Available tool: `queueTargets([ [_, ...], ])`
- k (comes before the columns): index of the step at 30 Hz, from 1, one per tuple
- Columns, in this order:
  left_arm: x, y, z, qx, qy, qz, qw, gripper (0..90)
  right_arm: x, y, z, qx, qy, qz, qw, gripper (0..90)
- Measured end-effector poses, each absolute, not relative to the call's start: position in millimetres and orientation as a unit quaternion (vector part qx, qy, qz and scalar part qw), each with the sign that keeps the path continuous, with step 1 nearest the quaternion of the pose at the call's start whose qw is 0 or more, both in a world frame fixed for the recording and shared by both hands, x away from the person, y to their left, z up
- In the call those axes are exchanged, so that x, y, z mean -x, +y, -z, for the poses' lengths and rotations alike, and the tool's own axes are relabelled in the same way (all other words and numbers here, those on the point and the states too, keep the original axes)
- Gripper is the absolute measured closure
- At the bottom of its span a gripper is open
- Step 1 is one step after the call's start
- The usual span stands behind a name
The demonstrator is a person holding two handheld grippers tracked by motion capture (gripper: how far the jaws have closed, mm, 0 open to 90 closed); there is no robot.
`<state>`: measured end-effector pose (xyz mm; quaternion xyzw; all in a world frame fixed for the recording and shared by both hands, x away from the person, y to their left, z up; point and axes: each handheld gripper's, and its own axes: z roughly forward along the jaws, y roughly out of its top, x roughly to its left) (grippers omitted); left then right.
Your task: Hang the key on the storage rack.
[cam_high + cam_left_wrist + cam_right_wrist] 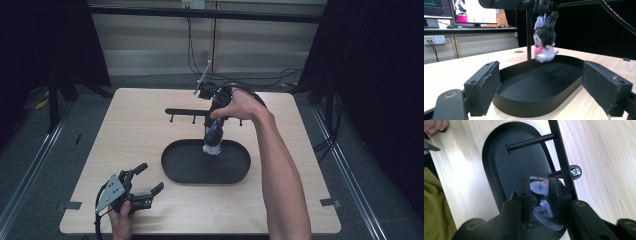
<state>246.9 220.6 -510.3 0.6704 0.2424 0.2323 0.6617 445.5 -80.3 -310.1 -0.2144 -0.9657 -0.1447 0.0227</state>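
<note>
A small plush toy (544, 40), dark grey and white with a pink spot, hangs head-down above the black oval tray (175, 170). My right gripper (214, 131) points down from above and is shut on the plush toy (539, 195), just under the crossbar of the black hook stand (186, 112). The stand's pole (528, 35) rises from the tray's far side. My left gripper (148, 181) rests low at the table's front left, jaws wide open and empty, facing the tray (536, 105).
The stand's crossbar carries short pegs (529, 142) that jut out near the toy. A wooden table (125, 130) has tape marks at its front corners. Monitors (461, 11) stand on a desk behind. Dark curtains flank the table.
</note>
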Motion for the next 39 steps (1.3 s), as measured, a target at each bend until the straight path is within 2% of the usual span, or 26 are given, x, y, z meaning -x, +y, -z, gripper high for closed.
queueTargets([
  [4, -246.9, 220.7, 510.3, -0.671, 0.242, -0.233, 0.661, 15.5, -440.3, -79.9, 304.3, 0.210, -0.963, 0.169, 0.023, 63.9],
  [11, -246.7, 220.3, 510.5, -0.669, 0.244, -0.230, 0.663, 15.4, -425.1, -72.9, 302.6, 0.189, -0.964, 0.187, 0.023, 61.7],
  [17, -246.8, 220.7, 510.4, -0.671, 0.242, -0.231, 0.662, 15.4, -415.6, -80.6, 310.5, 0.203, -0.960, 0.195, 0.013, 53.3],
  [24, -247.0, 220.5, 510.6, -0.670, 0.242, -0.231, 0.663, 15.5, -394.2, -97.0, 313.3, 0.191, -0.945, 0.265, 0.022, 53.4],
  [39, -246.9, 220.8, 510.4, -0.671, 0.242, -0.232, 0.661, 15.5, -337.2, -135.4, 335.0, 0.222, -0.911, 0.347, -0.034, 45.9],
])
